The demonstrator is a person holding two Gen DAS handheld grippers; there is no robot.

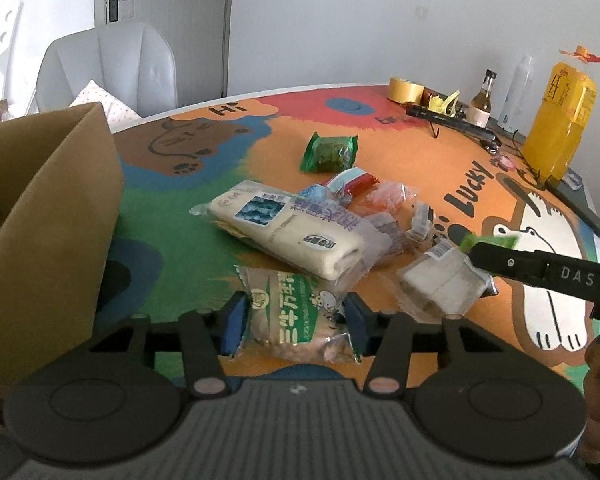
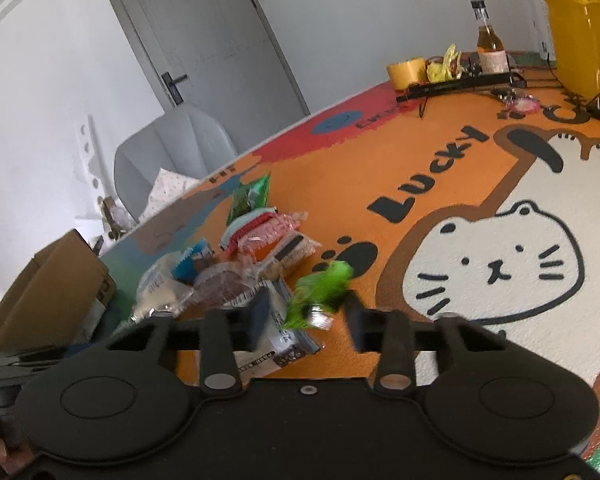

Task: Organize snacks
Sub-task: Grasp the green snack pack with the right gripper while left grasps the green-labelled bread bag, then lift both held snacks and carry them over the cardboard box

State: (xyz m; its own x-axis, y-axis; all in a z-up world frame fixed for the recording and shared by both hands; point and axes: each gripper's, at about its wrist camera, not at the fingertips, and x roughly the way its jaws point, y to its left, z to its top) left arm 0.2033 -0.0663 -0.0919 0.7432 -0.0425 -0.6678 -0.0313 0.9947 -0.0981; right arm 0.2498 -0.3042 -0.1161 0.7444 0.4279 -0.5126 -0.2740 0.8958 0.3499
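A pile of wrapped snacks lies mid-table on the colourful mat (image 1: 380,136). My left gripper (image 1: 296,320) is shut on a green-and-white biscuit packet (image 1: 296,316), with one blue pad against each side of it. Behind it lies a long cream bread packet (image 1: 284,232). To the right is a clear pack of white slices (image 1: 440,284). My right gripper (image 2: 308,316) holds a small bright green packet (image 2: 324,288), which is blurred between its fingers. In the left wrist view that gripper (image 1: 480,250) reaches in from the right with the green packet (image 1: 486,240) at its tip.
An open cardboard box (image 1: 48,216) stands at the table's left edge. A dark green packet (image 1: 330,152) lies apart, behind the pile. Along the far right edge stand a yellow bottle (image 1: 560,120), a small glass bottle (image 1: 485,100) and a tape roll (image 1: 405,90). A grey chair (image 1: 108,68) stands behind.
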